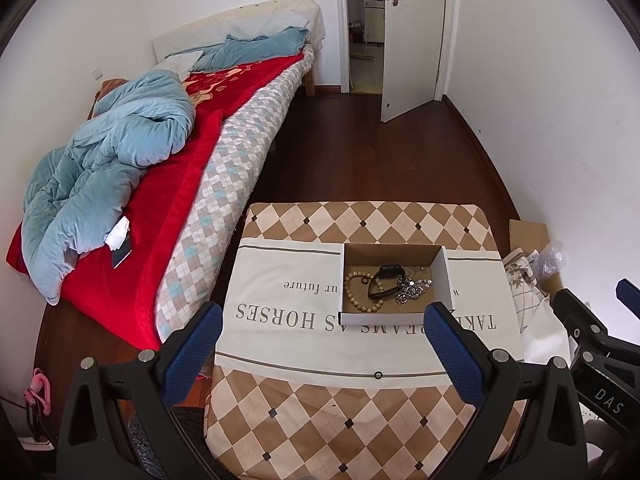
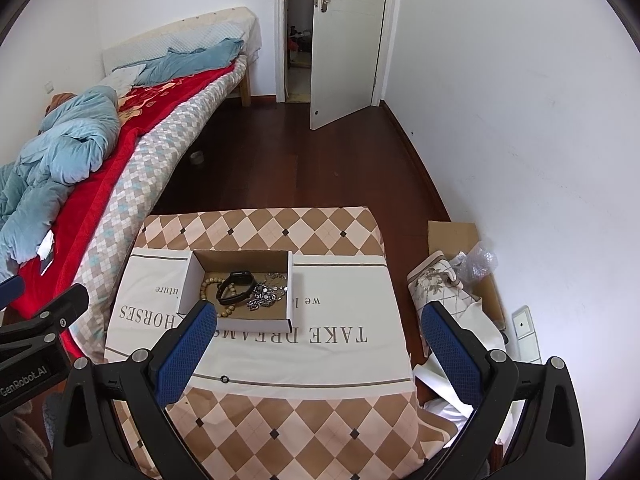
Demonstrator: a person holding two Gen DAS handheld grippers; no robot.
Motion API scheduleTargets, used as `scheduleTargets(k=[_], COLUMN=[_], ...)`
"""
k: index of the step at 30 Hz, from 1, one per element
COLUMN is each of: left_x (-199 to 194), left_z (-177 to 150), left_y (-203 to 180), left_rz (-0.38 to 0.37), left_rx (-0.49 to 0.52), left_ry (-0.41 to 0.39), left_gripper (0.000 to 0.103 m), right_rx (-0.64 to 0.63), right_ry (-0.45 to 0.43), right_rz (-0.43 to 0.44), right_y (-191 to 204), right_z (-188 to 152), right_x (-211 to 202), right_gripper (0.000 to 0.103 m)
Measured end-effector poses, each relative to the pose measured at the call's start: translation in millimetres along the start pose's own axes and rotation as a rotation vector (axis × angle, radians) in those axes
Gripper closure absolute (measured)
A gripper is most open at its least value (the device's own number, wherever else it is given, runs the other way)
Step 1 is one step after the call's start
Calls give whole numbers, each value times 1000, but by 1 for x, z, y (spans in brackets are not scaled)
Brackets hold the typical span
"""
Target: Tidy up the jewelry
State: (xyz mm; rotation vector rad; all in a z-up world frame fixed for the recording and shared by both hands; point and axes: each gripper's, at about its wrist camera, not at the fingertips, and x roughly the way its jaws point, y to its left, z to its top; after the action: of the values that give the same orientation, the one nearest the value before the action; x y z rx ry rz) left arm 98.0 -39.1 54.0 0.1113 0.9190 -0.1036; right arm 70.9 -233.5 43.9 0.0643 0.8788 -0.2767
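An open cardboard box (image 1: 447, 280) (image 2: 188, 280) sits on a cloth-covered table (image 1: 360, 400) (image 2: 320, 420). Inside lie a wooden bead bracelet (image 1: 354, 292) (image 2: 206, 286), a black wristband (image 1: 386, 280) (image 2: 236, 286) and a pile of silver chain jewelry (image 1: 414, 288) (image 2: 266, 294). My left gripper (image 1: 324, 332) is open and empty, held above the table's near side, in front of the box. My right gripper (image 2: 320, 332) is open and empty, held to the right of the box. Each gripper shows at the edge of the other's view.
A bed (image 1: 180, 160) with a red blanket and blue quilt runs along the left. Dark wood floor (image 1: 360, 140) leads to a half-open white door (image 1: 412, 32). Cardboard, folded cloth and bubble wrap (image 2: 460, 280) lie right of the table by the wall.
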Motion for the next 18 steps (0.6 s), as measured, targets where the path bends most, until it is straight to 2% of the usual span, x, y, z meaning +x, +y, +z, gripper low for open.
scheduleTargets(k=[18], left_x=[1], left_z=[0], left_y=[4], left_rz=[-9], left_rx=[-6], left_ry=[3], left_gripper=[0], right_rx=[-3], right_ry=[1], right_rz=[3], right_y=[0], right_z=[1], right_x=[-1], right_gripper=[0])
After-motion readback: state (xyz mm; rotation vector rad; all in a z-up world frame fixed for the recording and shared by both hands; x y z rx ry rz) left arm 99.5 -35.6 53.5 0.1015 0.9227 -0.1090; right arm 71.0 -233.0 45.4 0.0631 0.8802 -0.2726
